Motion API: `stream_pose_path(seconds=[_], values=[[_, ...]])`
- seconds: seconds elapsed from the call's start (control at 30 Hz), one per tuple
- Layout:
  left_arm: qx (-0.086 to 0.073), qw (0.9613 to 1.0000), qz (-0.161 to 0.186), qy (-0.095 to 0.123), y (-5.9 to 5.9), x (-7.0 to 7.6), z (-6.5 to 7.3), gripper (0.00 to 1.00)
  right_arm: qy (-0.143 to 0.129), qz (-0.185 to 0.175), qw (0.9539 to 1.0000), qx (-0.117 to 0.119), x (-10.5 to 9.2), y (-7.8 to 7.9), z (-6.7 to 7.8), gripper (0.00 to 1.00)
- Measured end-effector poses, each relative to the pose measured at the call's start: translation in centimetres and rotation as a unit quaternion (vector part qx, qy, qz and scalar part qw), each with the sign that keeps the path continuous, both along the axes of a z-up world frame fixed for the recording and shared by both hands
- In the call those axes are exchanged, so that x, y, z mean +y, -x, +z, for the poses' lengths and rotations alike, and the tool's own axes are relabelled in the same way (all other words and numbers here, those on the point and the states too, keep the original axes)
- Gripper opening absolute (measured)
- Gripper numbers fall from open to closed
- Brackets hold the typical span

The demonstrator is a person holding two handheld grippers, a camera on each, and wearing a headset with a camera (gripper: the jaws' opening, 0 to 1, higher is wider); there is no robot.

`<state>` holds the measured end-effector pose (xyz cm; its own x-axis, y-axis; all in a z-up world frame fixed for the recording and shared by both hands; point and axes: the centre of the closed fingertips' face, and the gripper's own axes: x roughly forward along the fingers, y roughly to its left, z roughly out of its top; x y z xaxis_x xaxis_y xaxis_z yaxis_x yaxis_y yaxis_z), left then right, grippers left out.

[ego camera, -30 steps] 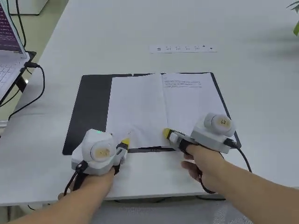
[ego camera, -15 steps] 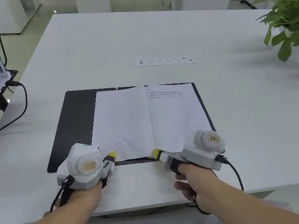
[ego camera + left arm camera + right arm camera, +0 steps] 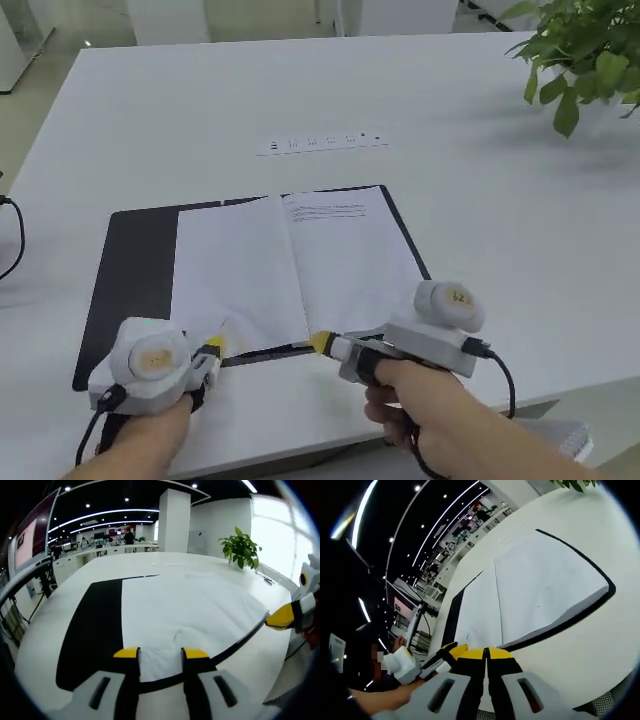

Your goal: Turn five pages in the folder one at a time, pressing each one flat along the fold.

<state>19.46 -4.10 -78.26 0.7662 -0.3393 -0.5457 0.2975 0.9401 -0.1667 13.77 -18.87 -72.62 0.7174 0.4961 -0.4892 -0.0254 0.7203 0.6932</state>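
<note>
Open folder on a white bench [image 3: 500, 230], seen from the head and from both grippers. At the far left edge a dark cable [image 3: 15, 240] curves across the bench. The left gripper [image 3: 161, 654], held in the person's left hand [image 3: 145, 435], sits at the near left corner of the folder [image 3: 130, 270]; its yellow-tipped jaws stand apart with a clear gap and hold nothing, and in the left gripper view they frame the near edge of the left page [image 3: 235, 270], where the paper is slightly creased. Whether the tips touch the paper cannot be told. The folder lies flat and open near the bench's front edge, its black cover exposed to the left of the white pages. The fold [image 3: 293, 265] runs away from the person between the left page and the right page [image 3: 350, 260], which carries a few lines of print at its top. Beyond the folder a narrow socket strip [image 3: 318, 143] is set into the bench. The right gripper [image 3: 486, 652], held in the right hand [image 3: 420, 405], points leftward, its tip just beside the near end of the fold; its jaws are pressed together with nothing visible between them. A green plant [image 3: 580, 50] stands at the far right.
</note>
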Motion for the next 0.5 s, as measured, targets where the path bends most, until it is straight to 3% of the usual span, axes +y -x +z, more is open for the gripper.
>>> stream_pose_path(seconds=[0.03, 0.1, 0.17, 0.2, 0.27, 0.33, 0.43, 0.5], values=[[0.017, 0.9998, 0.0, 0.004, 0.1, -0.1, 0.1, 0.39, -0.001, -0.006, 1.0, -0.005, -0.4, -0.1, 0.8, 0.0], [0.066, 0.9977, 0.0, -0.015, 1.0, 0.0, 0.3, 0.41, -0.012, -0.017, 0.9996, -0.02, -1.2, -0.2, 2.4, 0.0], [0.045, 0.9989, -0.009, 0.009, 0.9, -0.8, 2.1, 0.38, -0.031, -0.032, 0.9987, -0.025, -2.1, -0.2, 4.2, 0.0], [0.035, 0.998, -0.005, 0.052, 1.0, -1.6, 3.8, 0.38, -0.035, -0.042, 0.9982, -0.027, -2.8, -0.2, 5.1, 0.0], [0.047, 0.9934, 0.002, 0.104, 1.8, -2.3, 5.8, 0.39, -0.034, -0.05, 0.9973, -0.043, -3.8, -0.3, 6.6, 0.0], [0.053, 0.9884, -0.003, 0.142, 2.7, -3.0, 7.7, 0.41, -0.028, -0.056, 0.9967, -0.052, -4.6, -0.3, 8.0, 0.0], [0.046, 0.9866, -0.006, 0.156, 3.9, -3.1, 10.1, 0.48, -0.008, -0.057, 0.9963, -0.064, -5.7, -0.2, 9.6, 0.0], [0.042, 0.9867, -0.005, 0.157, 4.7, -2.8, 11.4, 0.54, 0.025, -0.056, 0.9954, -0.074, -6.7, 0.0, 10.3, 0.0]])
